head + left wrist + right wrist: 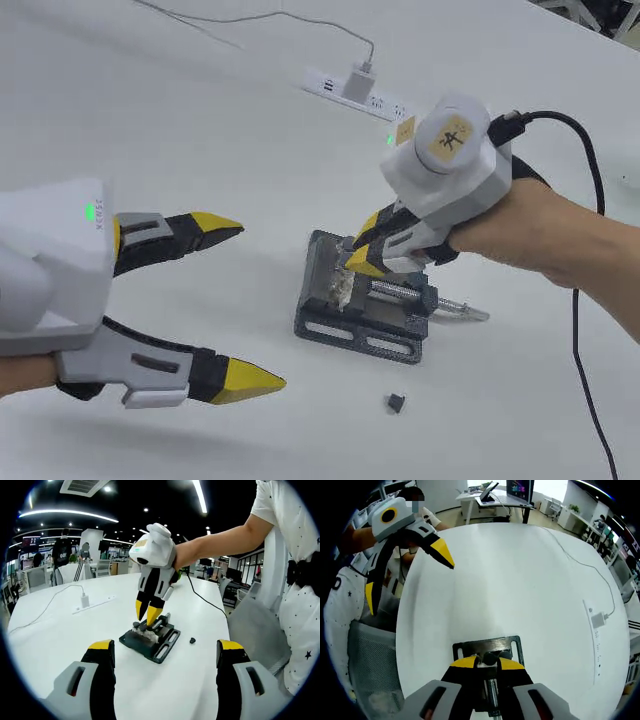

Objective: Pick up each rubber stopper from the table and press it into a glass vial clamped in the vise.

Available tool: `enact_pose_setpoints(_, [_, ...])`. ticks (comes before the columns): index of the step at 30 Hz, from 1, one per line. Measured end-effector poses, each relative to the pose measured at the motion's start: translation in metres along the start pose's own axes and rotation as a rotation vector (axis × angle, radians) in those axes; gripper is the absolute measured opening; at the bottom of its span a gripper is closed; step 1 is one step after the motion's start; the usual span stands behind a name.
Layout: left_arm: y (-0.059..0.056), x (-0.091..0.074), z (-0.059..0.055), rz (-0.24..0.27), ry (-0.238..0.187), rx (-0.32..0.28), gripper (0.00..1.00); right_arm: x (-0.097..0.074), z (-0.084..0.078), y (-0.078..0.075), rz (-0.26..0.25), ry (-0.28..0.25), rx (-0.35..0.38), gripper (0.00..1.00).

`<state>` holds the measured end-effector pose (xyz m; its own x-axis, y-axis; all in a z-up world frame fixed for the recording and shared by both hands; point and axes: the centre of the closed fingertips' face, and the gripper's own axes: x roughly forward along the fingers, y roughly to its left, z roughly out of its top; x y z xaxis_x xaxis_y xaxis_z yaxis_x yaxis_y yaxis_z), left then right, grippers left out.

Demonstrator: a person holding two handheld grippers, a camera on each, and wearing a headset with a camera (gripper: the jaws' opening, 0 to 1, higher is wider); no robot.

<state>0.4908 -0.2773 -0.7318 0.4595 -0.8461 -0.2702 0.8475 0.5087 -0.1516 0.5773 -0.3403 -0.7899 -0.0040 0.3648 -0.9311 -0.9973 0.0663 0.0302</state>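
The head view looks down on the vise (362,300), ahead of the left claw (260,305), under the right claw (358,252). The left gripper view faces it from well back, the right gripper view from close above.

A white power strip (355,92) lies on the far side of the white workbench (150,130). A white charger (360,78) is plugged into it, and a thin grey cable (240,19) runs from the charger off to the far left. Beyond the bench is an open office, with long ceiling strip lights (200,495) and an air vent (82,486) overhead, a person in a dark top (62,552) standing far off on the left, and a grey mesh chair (370,660) at the bench's near side.
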Motion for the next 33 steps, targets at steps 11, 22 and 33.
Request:
enact_pose_setpoints(11, [-0.004,0.001,0.002,-0.016,0.031,0.026,0.82,-0.023,0.003,0.004,-0.033,-0.147,0.087,0.26])
enact_pose_setpoints(22, [-0.007,0.000,0.007,-0.029,0.064,0.061,0.81,-0.050,-0.007,0.015,-0.072,-0.279,0.156,0.43])
enact_pose_setpoints(33, [-0.018,0.005,0.008,-0.061,0.110,0.107,0.81,-0.071,-0.039,0.034,-0.111,-0.382,0.213,0.60])
